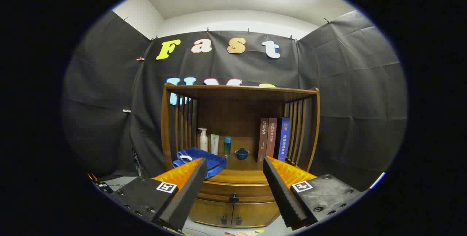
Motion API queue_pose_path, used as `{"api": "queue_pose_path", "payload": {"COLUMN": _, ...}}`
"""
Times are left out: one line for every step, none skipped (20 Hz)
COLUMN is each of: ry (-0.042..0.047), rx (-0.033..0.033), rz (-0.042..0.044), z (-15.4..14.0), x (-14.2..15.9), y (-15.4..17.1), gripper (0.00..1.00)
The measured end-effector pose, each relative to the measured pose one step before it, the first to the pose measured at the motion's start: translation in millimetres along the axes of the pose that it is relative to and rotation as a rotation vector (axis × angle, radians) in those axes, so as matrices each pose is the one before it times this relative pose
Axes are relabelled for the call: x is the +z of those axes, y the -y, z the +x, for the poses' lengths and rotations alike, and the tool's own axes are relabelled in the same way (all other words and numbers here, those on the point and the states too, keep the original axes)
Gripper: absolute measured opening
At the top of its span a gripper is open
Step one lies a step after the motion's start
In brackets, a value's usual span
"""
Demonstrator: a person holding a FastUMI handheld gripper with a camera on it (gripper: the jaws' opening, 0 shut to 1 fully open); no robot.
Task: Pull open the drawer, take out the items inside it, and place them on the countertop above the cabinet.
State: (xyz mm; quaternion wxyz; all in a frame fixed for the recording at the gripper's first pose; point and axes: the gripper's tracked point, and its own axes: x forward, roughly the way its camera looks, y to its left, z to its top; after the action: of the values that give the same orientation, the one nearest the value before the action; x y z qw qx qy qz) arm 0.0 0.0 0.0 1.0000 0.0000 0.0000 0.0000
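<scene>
With the claw (231, 188) spread apart and empty, the shut drawer (233, 191) lay between its fingers, likely stiff wood best gripped by its small dark knob (234, 197).

Three books (273, 138) are stood upright at the shelf's right. A pump bottle (203, 139), tube (215, 144) and teal bottle (227, 146) are lined up beside a small lidded bowl (241, 153).
</scene>
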Motion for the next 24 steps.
{"api": "queue_pose_path", "payload": {"ry": -0.00243, "rx": -0.00394, "rz": 0.00686, "z": -0.01, "x": 0.70, "y": 0.59, "gripper": 0.98}}
{"api": "queue_pose_path", "payload": {"ry": -0.00175, "rx": -0.00470, "rz": 0.00352, "z": 0.22, "x": -0.84, "y": 0.98, "gripper": 0.98}}
{"api": "queue_pose_path", "payload": {"ry": 0.00237, "rx": -0.00314, "rz": 0.00131, "z": -1.40, "x": 1.35, "y": 0.34, "gripper": 0.98}}
{"api": "queue_pose_path", "payload": {"ry": 0.00572, "rx": 0.00156, "rz": 0.00279, "z": -1.44, "x": 1.98, "y": 0.11, "gripper": 0.98}}
{"api": "queue_pose_path", "payload": {"ry": 0.00945, "rx": -0.00043, "rz": 0.00633, "z": -1.60, "x": 2.37, "y": 1.32, "gripper": 0.98}}
{"api": "queue_pose_path", "payload": {"ry": 0.00250, "rx": 0.00018, "rz": 0.00830, "z": -1.02, "x": 0.30, "y": 1.11, "gripper": 0.98}}
{"api": "queue_pose_path", "payload": {"ry": -0.00316, "rx": 0.00015, "rz": 0.00430, "z": 0.69, "x": -1.24, "y": 0.78, "gripper": 0.98}}
{"api": "queue_pose_path", "payload": {"ry": -0.00646, "rx": -0.00427, "rz": -0.00234, "z": 1.17, "x": -1.81, "y": 0.77, "gripper": 0.98}}
{"api": "queue_pose_path", "payload": {"ry": -0.00745, "rx": -0.00098, "rz": -0.00420, "z": 1.28, "x": -1.05, "y": -0.76, "gripper": 0.98}}
{"api": "queue_pose_path", "payload": {"ry": -0.00317, "rx": 0.00428, "rz": -0.00093, "z": 0.27, "x": 0.41, "y": -1.53, "gripper": 0.99}}
{"api": "queue_pose_path", "payload": {"ry": 0.00260, "rx": 0.00202, "rz": 0.00035, "z": -0.47, "x": 1.47, "y": -0.19, "gripper": 0.99}}
{"api": "queue_pose_path", "payload": {"ry": -0.00185, "rx": -0.00453, "rz": -0.00436, "z": -1.56, "x": -0.67, "y": 2.29, "gripper": 0.98}}
{"api": "queue_pose_path", "payload": {"ry": -0.00058, "rx": -0.00185, "rz": -0.00675, "z": -0.42, "x": -0.06, "y": -0.44, "gripper": 0.99}}
{"api": "queue_pose_path", "payload": {"ry": -0.00256, "rx": -0.00290, "rz": -0.00871, "z": -0.57, "x": -0.48, "y": -0.35, "gripper": 0.98}}
{"api": "queue_pose_path", "payload": {"ry": -0.00266, "rx": 0.00178, "rz": -0.00347, "z": 0.75, "x": -0.47, "y": -0.99, "gripper": 0.98}}
{"api": "queue_pose_path", "payload": {"ry": -0.00173, "rx": 0.00640, "rz": 0.00134, "z": -0.37, "x": 0.88, "y": -0.23, "gripper": 0.99}}
{"api": "queue_pose_path", "payload": {"ry": -0.00135, "rx": 0.00243, "rz": 0.00312, "z": -1.23, "x": -0.52, "y": 1.14, "gripper": 0.99}}
{"api": "queue_pose_path", "payload": {"ry": -0.00120, "rx": -0.00240, "rz": 0.00269, "z": 0.06, "x": -0.86, "y": 1.18, "gripper": 0.99}}
{"api": "queue_pose_path", "payload": {"ry": -0.00164, "rx": -0.00395, "rz": 0.00582, "z": 0.48, "x": -1.37, "y": 0.65, "gripper": 0.99}}
{"api": "queue_pose_path", "payload": {"ry": -0.00318, "rx": -0.00130, "rz": 0.00575, "z": 0.59, "x": -1.72, "y": 0.09, "gripper": 0.99}}
{"api": "queue_pose_path", "payload": {"ry": -0.00440, "rx": -0.00075, "rz": 0.00465, "z": 1.18, "x": -2.44, "y": 0.22, "gripper": 0.99}}
{"api": "queue_pose_path", "payload": {"ry": -0.00744, "rx": 0.00287, "rz": 0.00173, "z": 0.79, "x": -4.32, "y": -1.00, "gripper": 0.99}}
{"api": "queue_pose_path", "payload": {"ry": -0.00877, "rx": 0.00135, "rz": -0.00106, "z": 1.87, "x": -5.81, "y": -0.44, "gripper": 0.99}}
{"api": "queue_pose_path", "payload": {"ry": -0.00979, "rx": 0.00136, "rz": -0.00121, "z": 2.82, "x": -7.72, "y": -1.04, "gripper": 0.98}}
